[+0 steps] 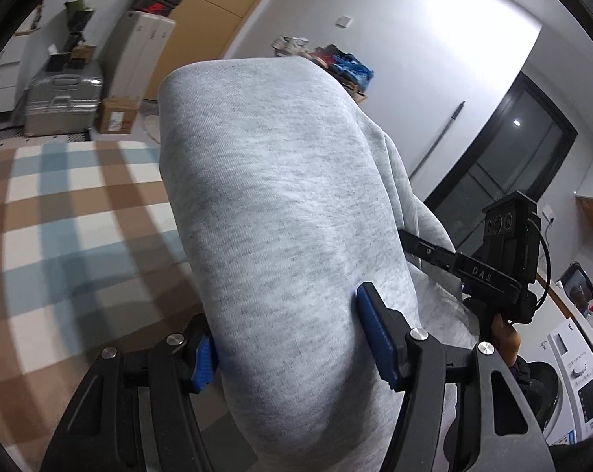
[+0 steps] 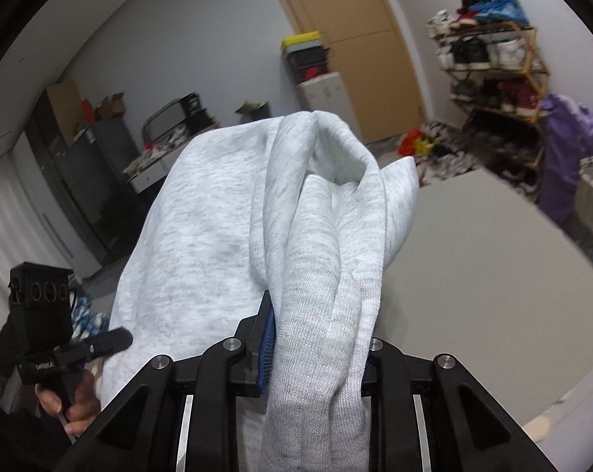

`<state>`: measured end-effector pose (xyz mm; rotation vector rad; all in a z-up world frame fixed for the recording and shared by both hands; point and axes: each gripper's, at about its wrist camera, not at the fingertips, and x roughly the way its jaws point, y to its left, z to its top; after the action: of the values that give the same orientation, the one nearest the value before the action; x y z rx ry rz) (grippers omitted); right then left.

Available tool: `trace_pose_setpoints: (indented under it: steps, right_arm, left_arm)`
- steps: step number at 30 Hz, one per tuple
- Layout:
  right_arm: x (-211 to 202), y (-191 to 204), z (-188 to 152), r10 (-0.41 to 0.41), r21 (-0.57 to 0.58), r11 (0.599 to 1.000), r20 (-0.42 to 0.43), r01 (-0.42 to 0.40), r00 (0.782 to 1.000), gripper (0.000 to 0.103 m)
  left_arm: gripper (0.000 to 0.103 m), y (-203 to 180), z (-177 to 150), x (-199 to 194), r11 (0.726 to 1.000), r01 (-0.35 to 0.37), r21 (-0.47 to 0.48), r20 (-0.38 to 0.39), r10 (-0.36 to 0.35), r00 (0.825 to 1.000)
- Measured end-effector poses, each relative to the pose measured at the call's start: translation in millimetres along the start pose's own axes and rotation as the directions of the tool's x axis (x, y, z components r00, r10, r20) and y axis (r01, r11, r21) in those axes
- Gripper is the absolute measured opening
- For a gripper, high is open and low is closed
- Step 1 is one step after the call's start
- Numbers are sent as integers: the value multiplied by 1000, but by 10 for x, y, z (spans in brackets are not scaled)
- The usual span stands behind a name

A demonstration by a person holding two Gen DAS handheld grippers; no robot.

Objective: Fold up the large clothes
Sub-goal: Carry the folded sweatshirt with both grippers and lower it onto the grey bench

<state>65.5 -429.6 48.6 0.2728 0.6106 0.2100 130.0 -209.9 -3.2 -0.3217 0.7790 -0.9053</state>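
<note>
A light grey sweatshirt point(image 1: 280, 212) is held up in the air between both grippers. My left gripper point(image 1: 292, 338) has its blue pads on either side of a thick fold of the cloth and is shut on it. My right gripper point(image 2: 316, 338) is shut on a bunched edge of the same garment point(image 2: 225, 228); its right pad is hidden by cloth. The right gripper shows in the left wrist view point(image 1: 493, 259), and the left gripper shows in the right wrist view point(image 2: 60, 338), each held by a hand. The garment hangs over both sets of fingers.
A plaid brown, blue and white blanket point(image 1: 60, 212) lies below at the left. A grey surface point(image 2: 493, 275) is below at the right. A silver suitcase point(image 1: 60, 98), boxes, a shoe rack point(image 2: 493, 63), a washing machine point(image 1: 571, 377) and a wooden door point(image 2: 355, 39) ring the room.
</note>
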Motion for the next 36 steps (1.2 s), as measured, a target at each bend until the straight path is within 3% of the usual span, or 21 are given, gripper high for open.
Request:
trace_pose_setpoints:
  steps: [7, 8, 9, 11, 13, 14, 16, 17, 20, 23, 25, 27, 29, 31, 33, 35, 36]
  right_arm:
    - [14, -749, 624, -151, 0, 989, 42, 151, 988, 24]
    - [96, -866, 678, -198, -10, 980, 28, 198, 980, 26]
    - [174, -984, 696, -230, -10, 973, 11, 230, 973, 34]
    - [402, -1329, 669, -370, 27, 928, -14, 371, 929, 50]
    - [540, -1672, 604, -522, 110, 844, -53, 525, 851, 55]
    - [517, -1815, 559, -542, 166, 820, -80, 547, 837, 55]
    - [337, -1924, 402, -445, 267, 857, -47, 440, 895, 57]
    - [259, -1898, 330, -417, 273, 870, -35, 410, 908, 59]
    - [39, -1779, 144, -439, 290, 860, -5, 421, 899, 69]
    - [-220, -1752, -117, -365, 385, 866, 52, 318, 930, 77]
    - [-343, -1727, -207, -352, 434, 854, 80, 285, 932, 79]
    - [-384, -1754, -253, -343, 485, 834, 84, 263, 935, 81]
    - [-275, -1844, -293, -292, 543, 813, 65, 212, 954, 81]
    - [-205, -1930, -378, -323, 596, 764, 23, 246, 946, 81]
    - [-195, -2020, -460, -263, 641, 750, 59, 165, 963, 81]
    - [-73, -2105, -468, -173, 676, 733, 75, 78, 982, 71]
    - [3, -2099, -447, -160, 668, 740, 63, 77, 985, 41]
  left_arm:
    - [59, -386, 285, 884, 995, 70, 66, -75, -65, 995]
    - [59, -391, 298, 1002, 996, 71, 59, -86, -66, 994]
    - [59, -376, 312, 1186, 996, 65, 55, -104, -59, 993]
    - [61, -229, 255, 1596, 999, 6, 48, -190, 3, 982]
    - [62, 70, 192, 1786, 997, -65, -30, -207, 57, 977]
    - [62, 221, 192, 1753, 994, -59, -93, -206, 39, 978]
    - [61, 402, 211, 1675, 988, -4, -154, -241, -34, 970]
    - [62, 437, 222, 1613, 990, 19, -138, -252, -54, 966]
    - [63, 424, 163, 1464, 999, 25, -45, -270, -37, 962]
    - [64, 422, 8, 1401, 995, 73, -62, -312, -89, 946]
    - [64, 430, -61, 1342, 995, 81, -54, -311, -94, 946]
    - [64, 440, -96, 1247, 996, 83, -45, -306, -93, 947]
    - [64, 531, -95, 1215, 995, 85, -55, -308, -98, 946]
    - [65, 441, -44, 1323, 994, 86, -63, -309, -101, 946]
    - [65, 462, -75, 1260, 994, 91, -64, -310, -107, 945]
    - [70, 336, -46, 1339, 995, 83, -61, -310, -98, 946]
    - [72, 289, -1, 1439, 995, 77, -63, -310, -93, 946]
